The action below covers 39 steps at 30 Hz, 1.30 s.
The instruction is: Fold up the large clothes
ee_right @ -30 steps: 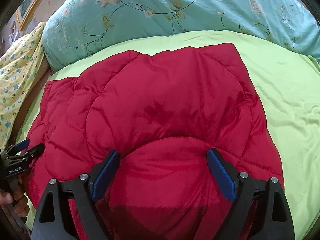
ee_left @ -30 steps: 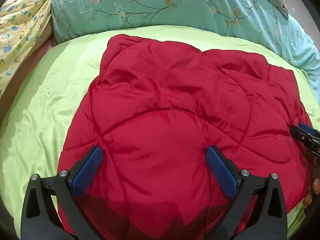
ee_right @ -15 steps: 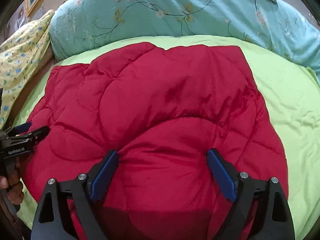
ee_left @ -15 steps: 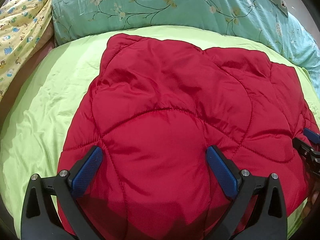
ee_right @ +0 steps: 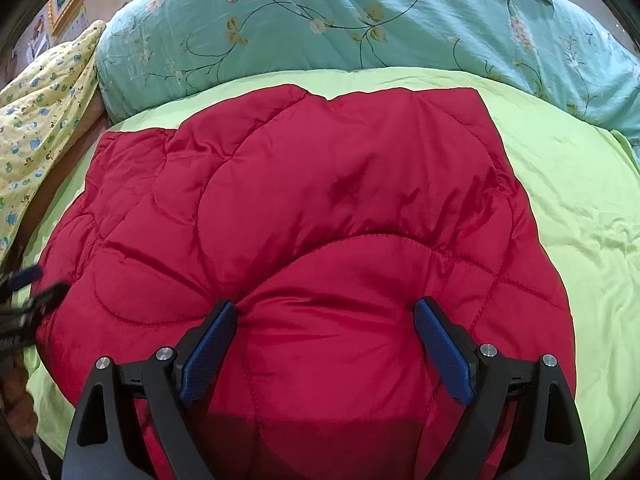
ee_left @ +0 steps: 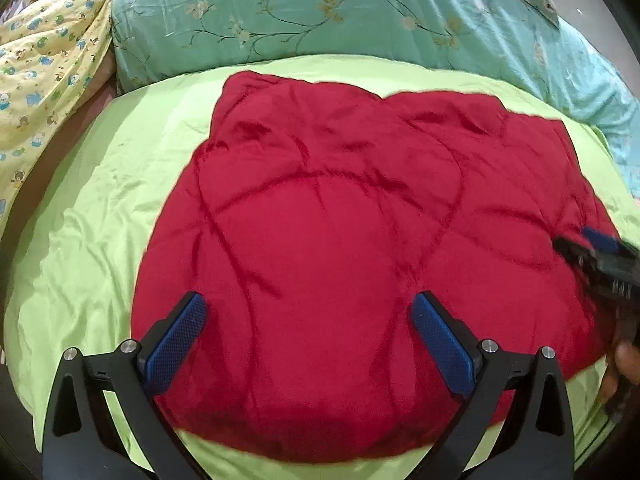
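One puffy red quilted jacket (ee_right: 320,240) lies on smooth green bedsheet (ee_right: 580,208).

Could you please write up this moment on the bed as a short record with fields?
garment: red quilted garment, lying spread out and puffy
surface: light green sheet
behind it: teal floral bedding; yellow printed cloth to the left
left gripper: open, over the garment's near part, nothing between the pads
right gripper: open, over the garment's near part, nothing between the pads
fold status: no fold underway
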Motion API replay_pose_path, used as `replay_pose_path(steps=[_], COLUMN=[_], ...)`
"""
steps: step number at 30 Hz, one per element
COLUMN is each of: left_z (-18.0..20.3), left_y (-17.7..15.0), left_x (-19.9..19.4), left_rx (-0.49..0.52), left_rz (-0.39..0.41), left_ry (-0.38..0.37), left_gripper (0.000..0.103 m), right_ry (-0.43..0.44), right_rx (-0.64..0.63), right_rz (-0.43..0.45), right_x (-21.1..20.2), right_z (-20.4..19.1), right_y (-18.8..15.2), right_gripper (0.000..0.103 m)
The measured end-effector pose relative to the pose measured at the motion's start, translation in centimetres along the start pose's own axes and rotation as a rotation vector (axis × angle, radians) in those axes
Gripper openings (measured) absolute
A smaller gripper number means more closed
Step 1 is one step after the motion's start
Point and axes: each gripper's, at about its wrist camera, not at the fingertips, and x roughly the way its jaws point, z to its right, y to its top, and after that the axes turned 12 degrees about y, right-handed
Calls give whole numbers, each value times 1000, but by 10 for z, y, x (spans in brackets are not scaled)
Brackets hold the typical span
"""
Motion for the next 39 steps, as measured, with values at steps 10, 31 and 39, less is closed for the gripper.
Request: replay_pose_path(steps=[10, 31, 39], left_z=[4, -4, 0], left_y=[-6, -74, -89], left_x=[13, -52, -74], left_rx=[-5, 54, 126], left_rz=[-15, -7, 10], left_ry=[-21, 13, 51], left_gripper=[103, 103, 103], right_ry=[-16, 66, 58], right_rx=[26, -71, -117], right_rz=[21, 6, -55], right_x=[-29, -99, -107], right_z=[-5, -61, -78], right_y=[-29, -99, -119], right_gripper=[90, 94, 94])
